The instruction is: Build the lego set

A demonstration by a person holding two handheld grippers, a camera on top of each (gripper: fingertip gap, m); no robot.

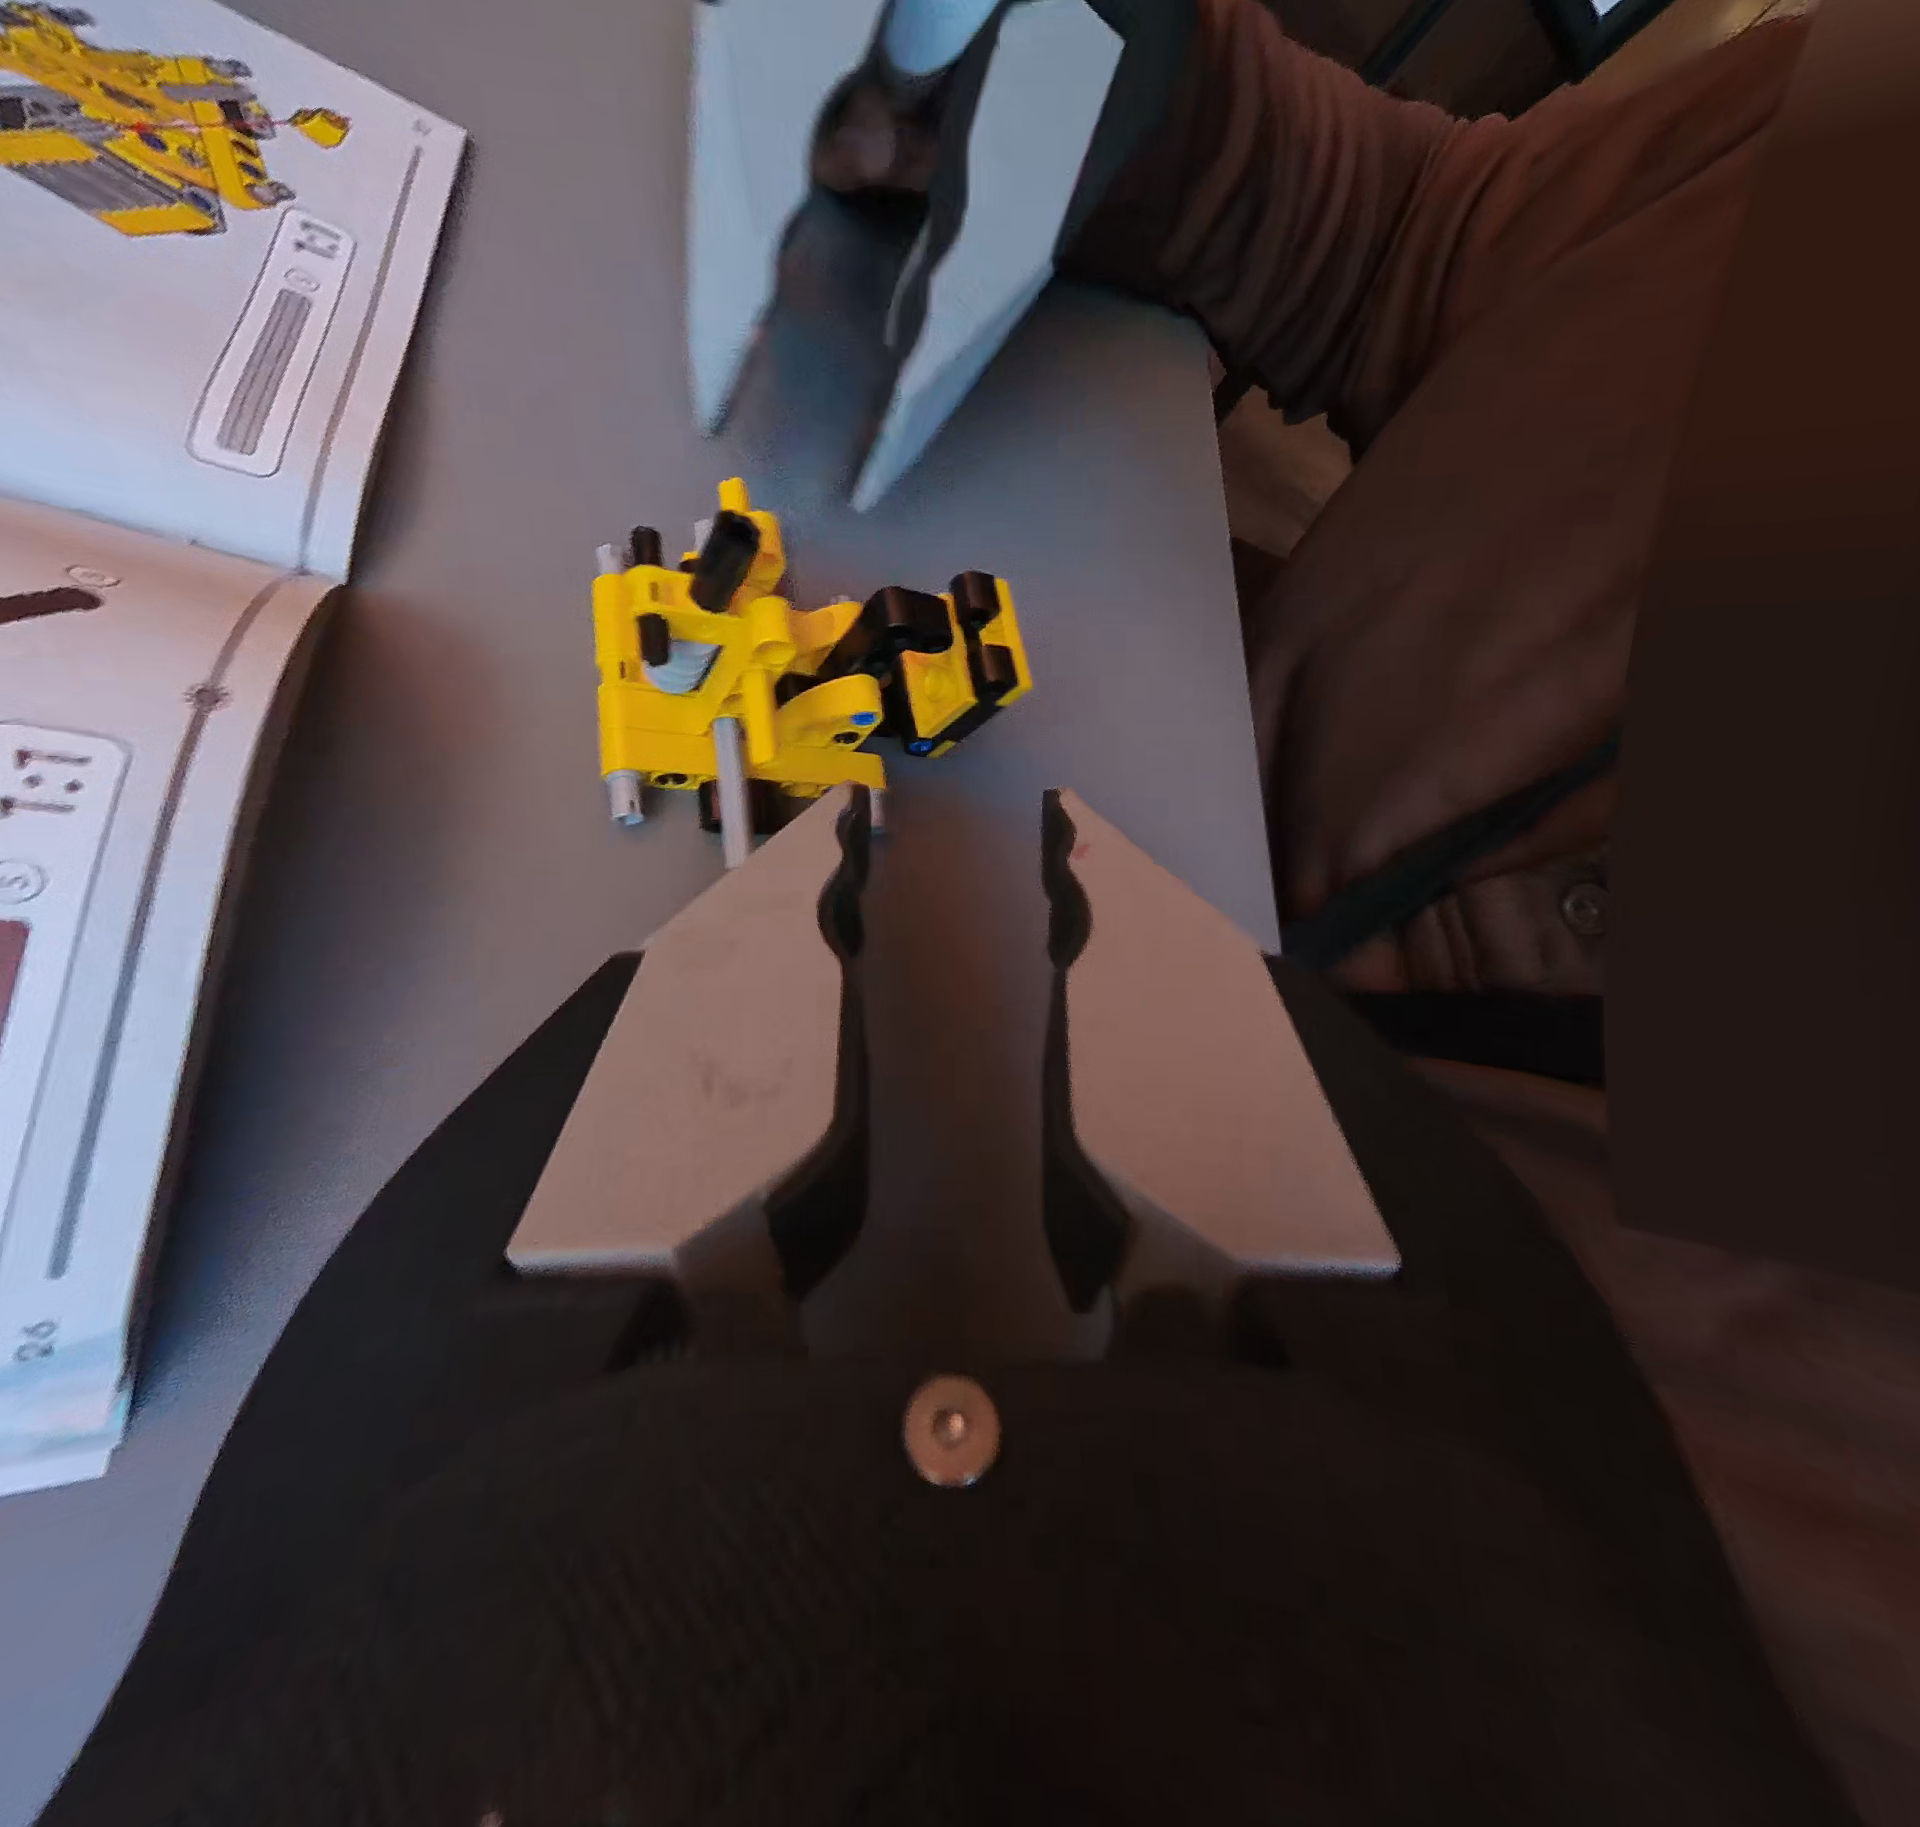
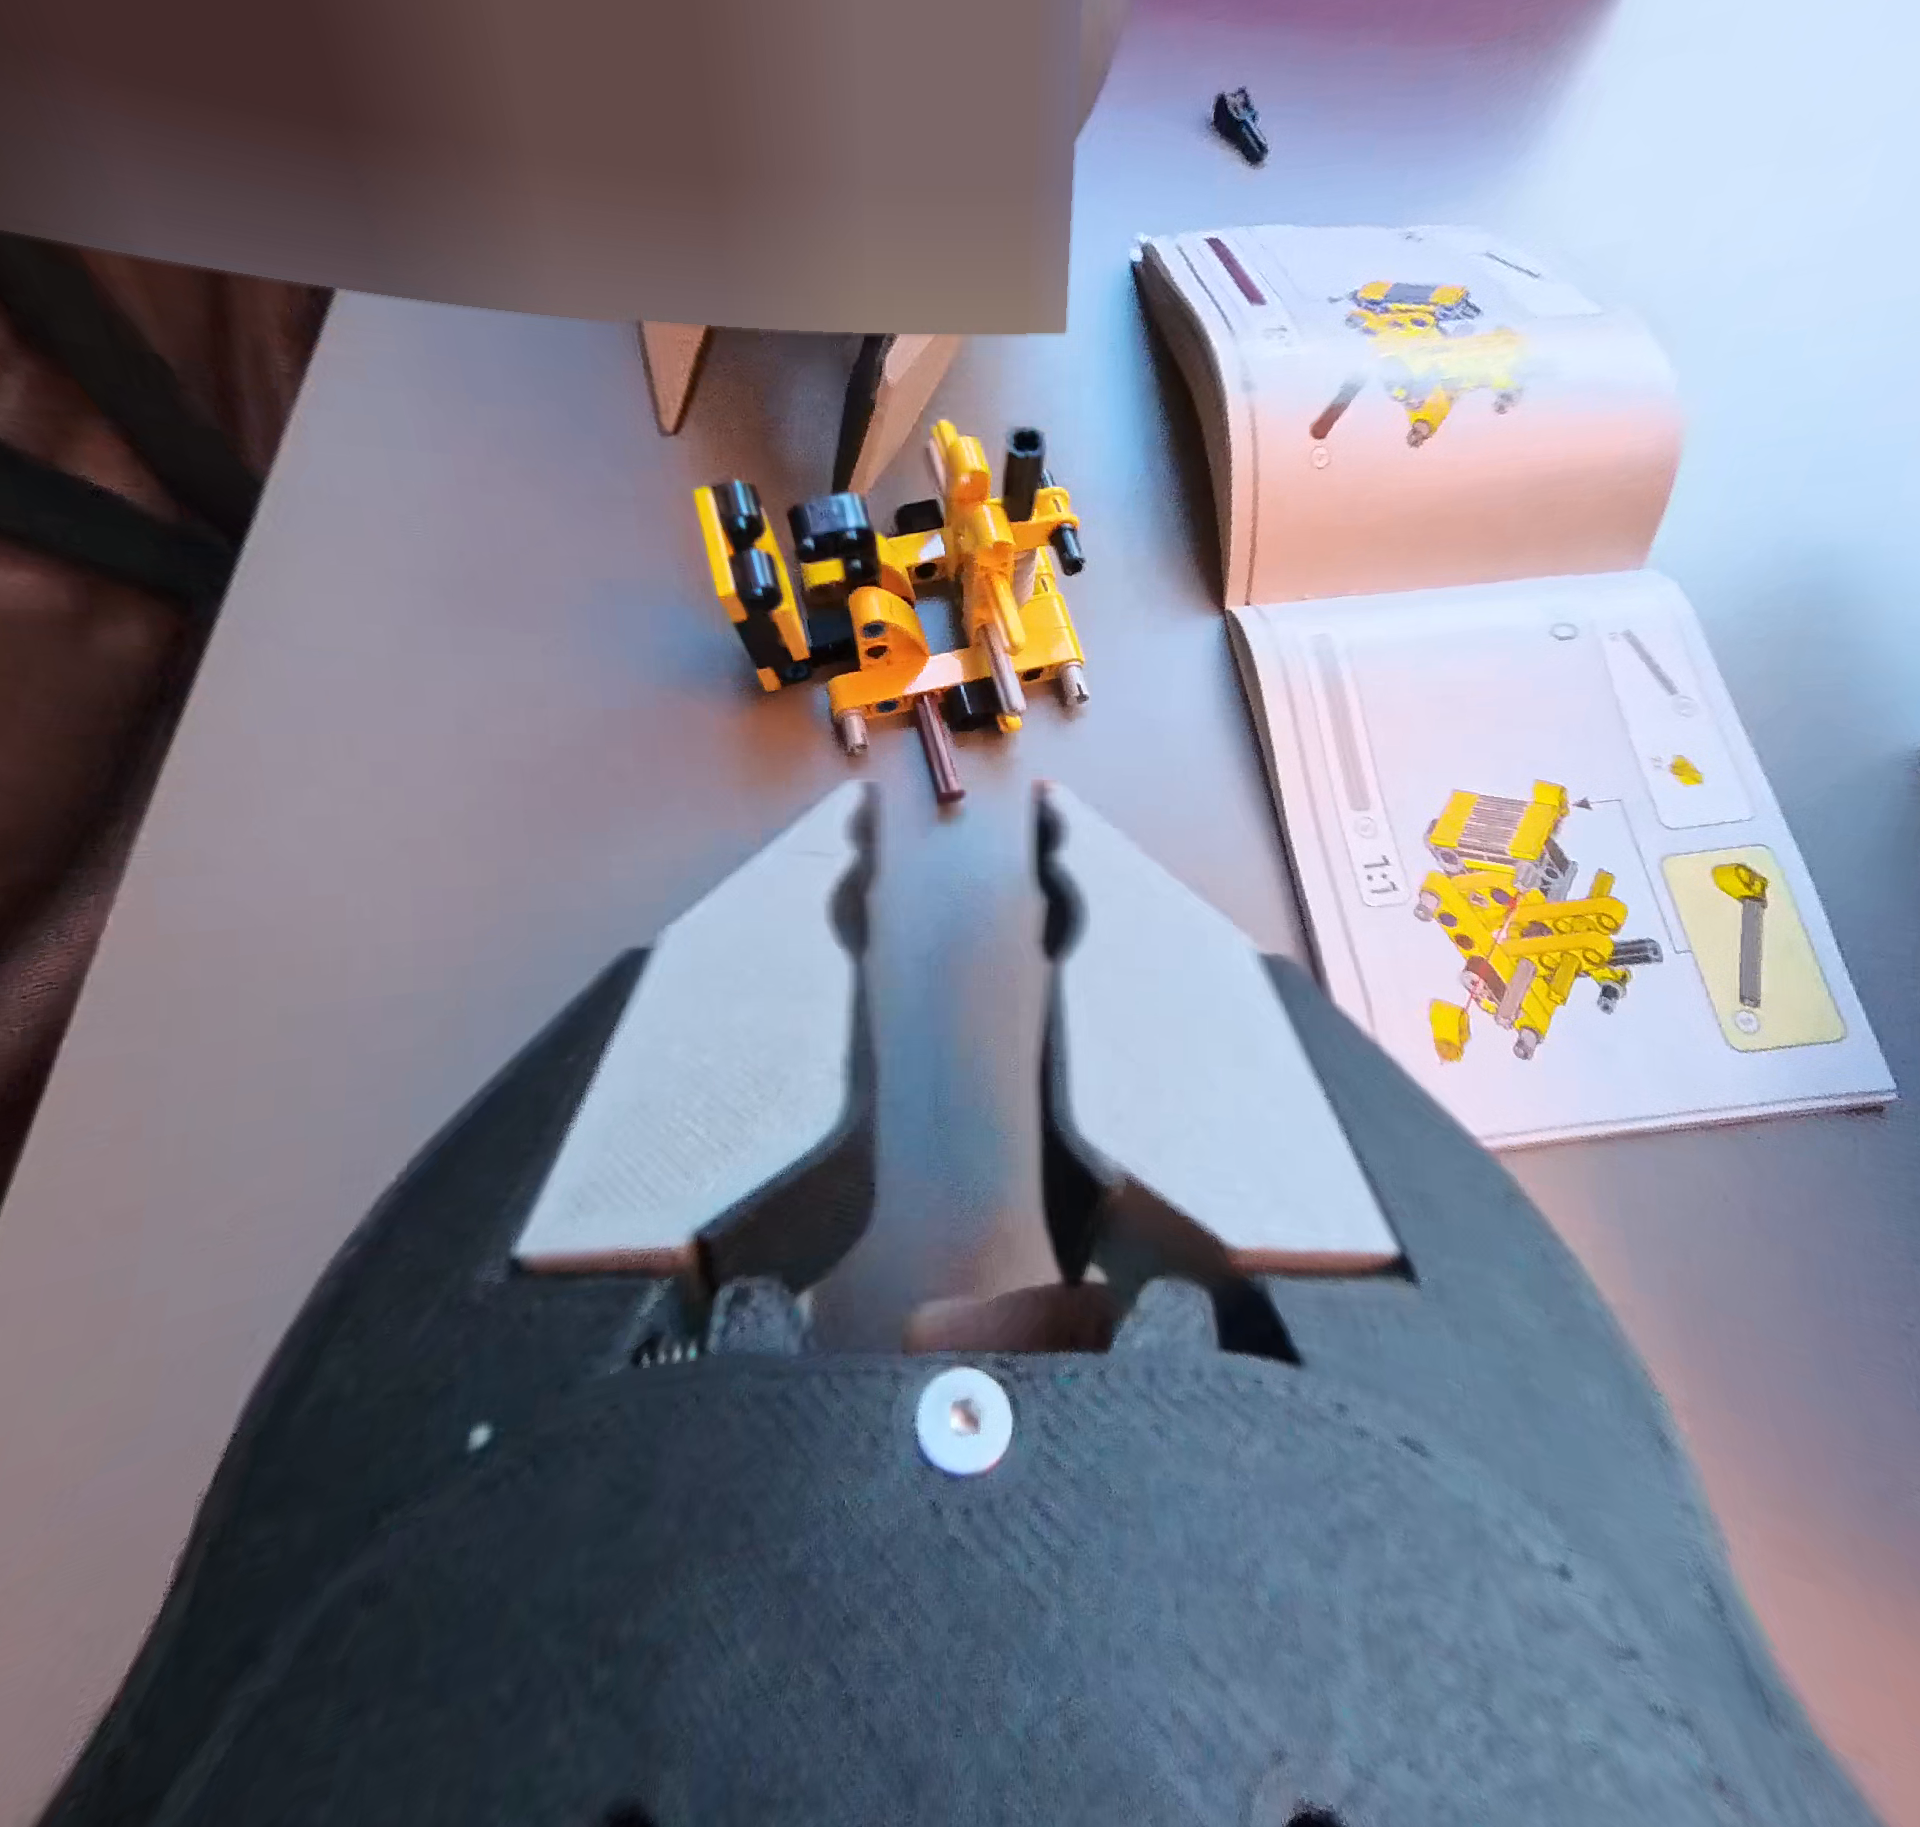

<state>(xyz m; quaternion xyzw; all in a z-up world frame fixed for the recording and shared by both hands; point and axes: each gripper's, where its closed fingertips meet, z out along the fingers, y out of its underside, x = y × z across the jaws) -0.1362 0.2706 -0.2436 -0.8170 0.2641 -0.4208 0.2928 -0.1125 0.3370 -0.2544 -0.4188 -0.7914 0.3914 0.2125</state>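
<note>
Lego model [image 2: 894, 593] sits on the grey worktop [image 2: 436, 842], dead ahead of both my claws, which come at it from opposite sides. Right claw [image 2: 951, 790] is spread apart, holding nothing; the dark axle [image 2: 940, 754] sticking out of the model's near edge points straight back into its gap, long axis in line with my fingers, tip just short of them. Left claw [image 1: 951, 795] is also spread and empty; from that side the model [image 1: 790, 665] lies ahead and slightly left, a grey axle [image 1: 730, 790] running down beside the left finger tip, near touching, can't tell if it contacts. My call: right claw is better lined up for the axle, a straight push or pinch along its axis; left claw is placed to brace the body. Count: one model, one loose black pin [image 2: 1240, 123] well apart on the far side, one open instruction booklet [image 2: 1507, 738] to the right, two claws.
</note>
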